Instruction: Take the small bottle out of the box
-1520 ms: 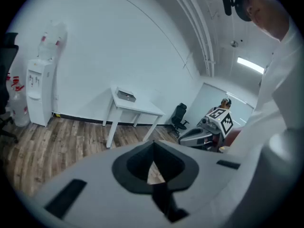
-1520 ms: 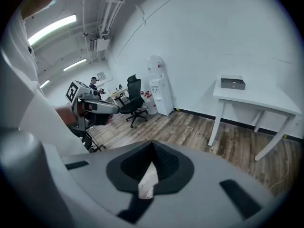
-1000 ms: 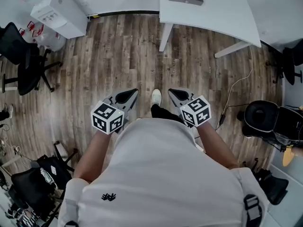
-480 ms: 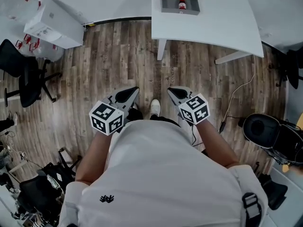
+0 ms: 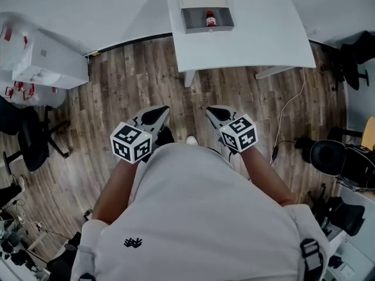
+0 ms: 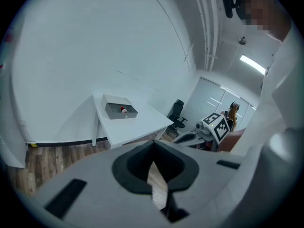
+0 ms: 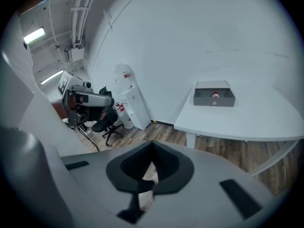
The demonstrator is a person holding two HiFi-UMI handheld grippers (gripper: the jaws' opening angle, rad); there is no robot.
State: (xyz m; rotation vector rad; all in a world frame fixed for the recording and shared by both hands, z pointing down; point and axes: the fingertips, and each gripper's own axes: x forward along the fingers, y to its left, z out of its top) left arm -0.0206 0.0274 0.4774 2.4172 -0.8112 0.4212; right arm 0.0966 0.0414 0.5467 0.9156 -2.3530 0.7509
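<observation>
In the head view the white bench [image 5: 252, 40] now shows nearly whole at the top of the picture, where a second ago only its near edge showed, so the person has stepped across the wood floor [image 5: 117, 86] toward it. The grey box [image 5: 208, 29] sits toward the bench's far edge, nearer its left corner, and the small bottle [image 5: 210, 19] with the red cap stands inside it. The left hand-held gripper [image 5: 166, 109] and the right hand-held gripper [image 5: 209, 109] are held at waist height, well apart from the bench, tips pointing forward. In the left gripper view the left hand-held gripper [image 6: 153, 144] is clenched with nothing between its jaws. The bench [image 6: 142, 125], the box [image 6: 118, 114] and the small bottle [image 6: 123, 110] lie ahead and well out of reach. In the right gripper view the right hand-held gripper [image 7: 153, 144] is likewise clenched and empty, and it looks at the box [image 7: 213, 101] with the small bottle [image 7: 215, 94] in it, set back from the near edge of the bench [image 7: 256, 120]. The approach looks only partly made: the bottle is untouched, and either gripper would have to open before it could reach in.
</observation>
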